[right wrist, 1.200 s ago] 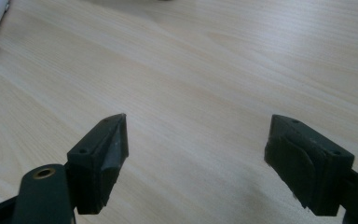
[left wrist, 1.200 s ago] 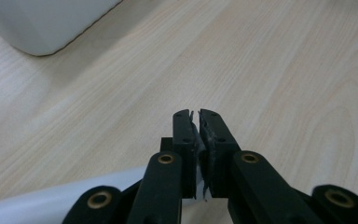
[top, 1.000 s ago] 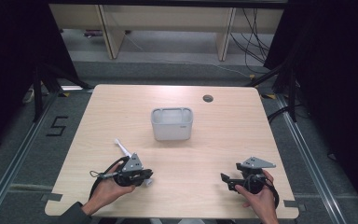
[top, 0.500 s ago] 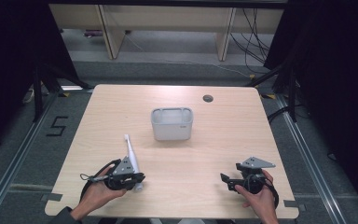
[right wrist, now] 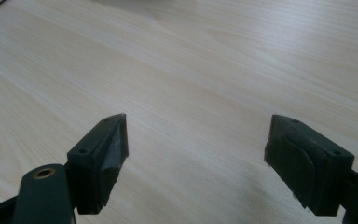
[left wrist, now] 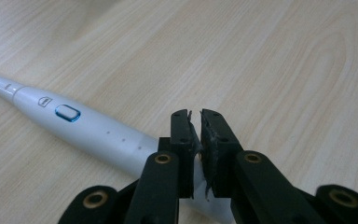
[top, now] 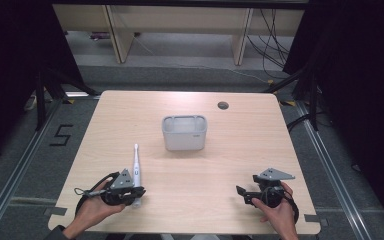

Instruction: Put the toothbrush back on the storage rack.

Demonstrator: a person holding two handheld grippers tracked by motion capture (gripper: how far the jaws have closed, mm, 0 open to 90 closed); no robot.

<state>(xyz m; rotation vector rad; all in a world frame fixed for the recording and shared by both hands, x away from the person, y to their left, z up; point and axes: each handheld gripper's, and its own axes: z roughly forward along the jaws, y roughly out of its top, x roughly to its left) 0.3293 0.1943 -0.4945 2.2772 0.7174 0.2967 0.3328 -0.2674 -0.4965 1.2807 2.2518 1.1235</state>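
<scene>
A white electric toothbrush (top: 137, 165) lies flat on the wooden table (top: 240, 150), its brush head pointing toward the far side. My left gripper (top: 136, 193) rests at the toothbrush's lower end near the front left, its jaws pointing right. In the left gripper view the jaws (left wrist: 198, 116) are shut with only a sliver between them, and the toothbrush handle (left wrist: 88, 126) with its blue-ringed button runs underneath them, not between the pads. My right gripper (top: 242, 192) sits at the front right, open, with bare wood between its fingers (right wrist: 196, 154).
A small grey bin (top: 184, 141) stands at the table's centre, beyond the toothbrush. A dark cable hole (top: 223, 105) sits near the far edge. Black curtains and metal floor rails flank the table.
The toothbrush has swung from pointing far-left to pointing almost straight away. My left hand has drifted left and toward the near edge. The right hand has stayed put.
</scene>
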